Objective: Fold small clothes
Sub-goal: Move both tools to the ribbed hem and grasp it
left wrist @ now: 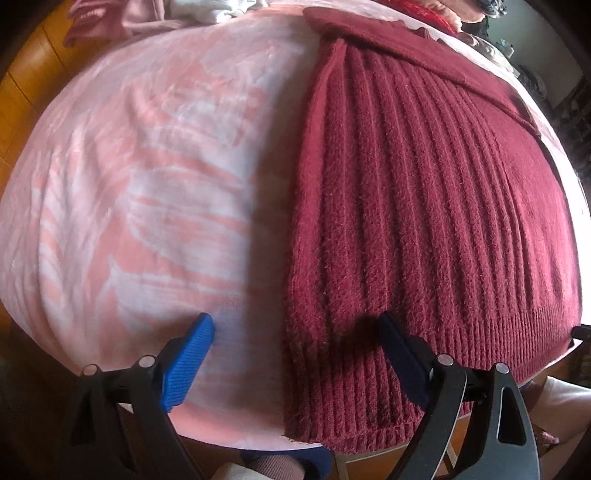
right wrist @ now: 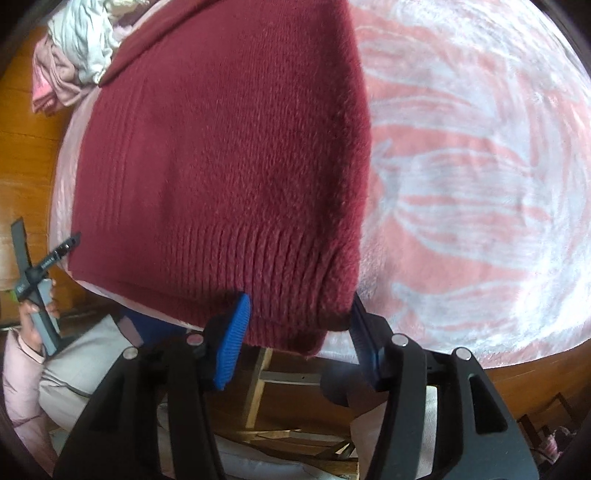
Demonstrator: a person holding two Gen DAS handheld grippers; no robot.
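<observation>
A dark red knitted sweater (left wrist: 424,206) lies flat on a pink and white blanket (left wrist: 147,177), its ribbed hem toward me and a sleeve folded across its far end. My left gripper (left wrist: 295,328) is open, hovering over the sweater's near left hem corner, one pad over the blanket and one over the knit. In the right wrist view the sweater (right wrist: 229,147) fills the left half. My right gripper (right wrist: 299,306) is open, its blue pads on either side of the hem's right corner, which hangs over the table edge. The left gripper (right wrist: 70,243) shows at the far left.
A pile of pink and white clothes (right wrist: 74,48) lies at the far end of the blanket, also seen in the left wrist view (left wrist: 155,14). The blanket (right wrist: 472,184) covers a table over a wooden floor (right wrist: 22,110). A wooden stool frame (right wrist: 266,384) stands below.
</observation>
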